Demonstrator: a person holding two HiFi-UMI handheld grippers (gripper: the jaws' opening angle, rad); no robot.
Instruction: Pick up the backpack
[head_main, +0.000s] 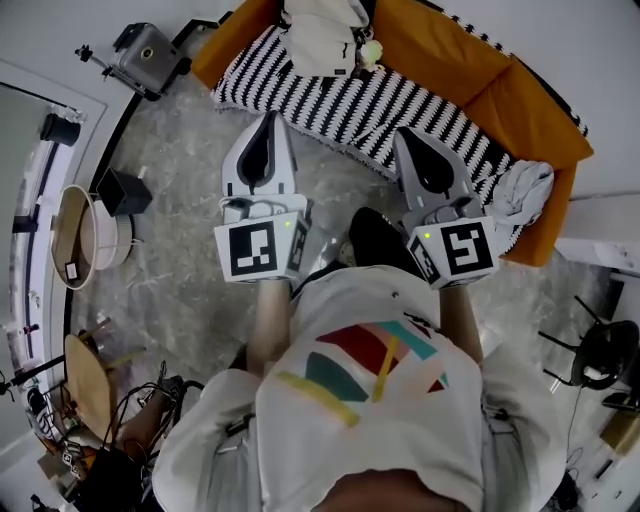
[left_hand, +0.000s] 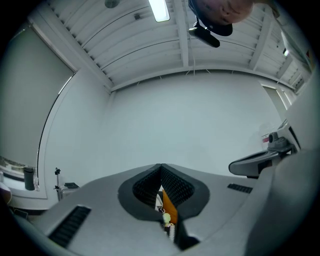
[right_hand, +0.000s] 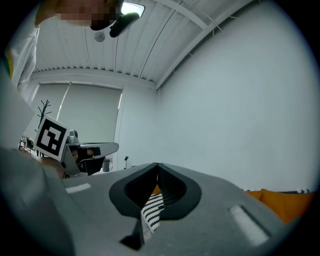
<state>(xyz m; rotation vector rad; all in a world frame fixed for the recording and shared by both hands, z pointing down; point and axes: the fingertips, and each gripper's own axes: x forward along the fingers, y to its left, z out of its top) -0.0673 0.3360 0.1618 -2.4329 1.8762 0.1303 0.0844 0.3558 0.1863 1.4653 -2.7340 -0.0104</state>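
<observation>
**Nearest, lower centre of the head view:** white printed shirt (head_main: 370, 400). Both forearms are extended forward from it.

**Left gripper** (head_main: 268, 122), centre left. The jaws are brought fully together, tip to tip, and nothing is held.

**Right gripper** (head_main: 408, 135), centre right. The jaws are likewise closed and empty. Both tools are carried level and side by side, pointed at the sofa. This is judged to be an approach posture, with no grasp prepared. The jaws would have to be parted before a strap or handle could be taken.

**Floor** (head_main: 180, 270): grey marbled stone. A dark shoe (head_main: 375, 240) is seen between the grippers. A round wooden stool (head_main: 85, 235) and a black box (head_main: 125, 190) are placed at the left edge.

**Sofa** (head_main: 520, 100), upper part of the frame: orange, overlaid with a black-and-white striped blanket (head_main: 340, 100). A grey cloth (head_main: 525, 190) is bunched at its right end.

**Backpack** (head_main: 320, 35), top centre: cream. It is set on the blanket against the sofa back, well apart from both grippers and untouched. A small pale-yellow charm (head_main: 371, 50) lies just beside it on the right.

**Room:** a camera on a stand (head_main: 150, 50) is at the upper left. A plain white wall (left_hand: 175, 120) and a slatted white ceiling (right_hand: 100, 55) are recorded in the gripper views.
</observation>
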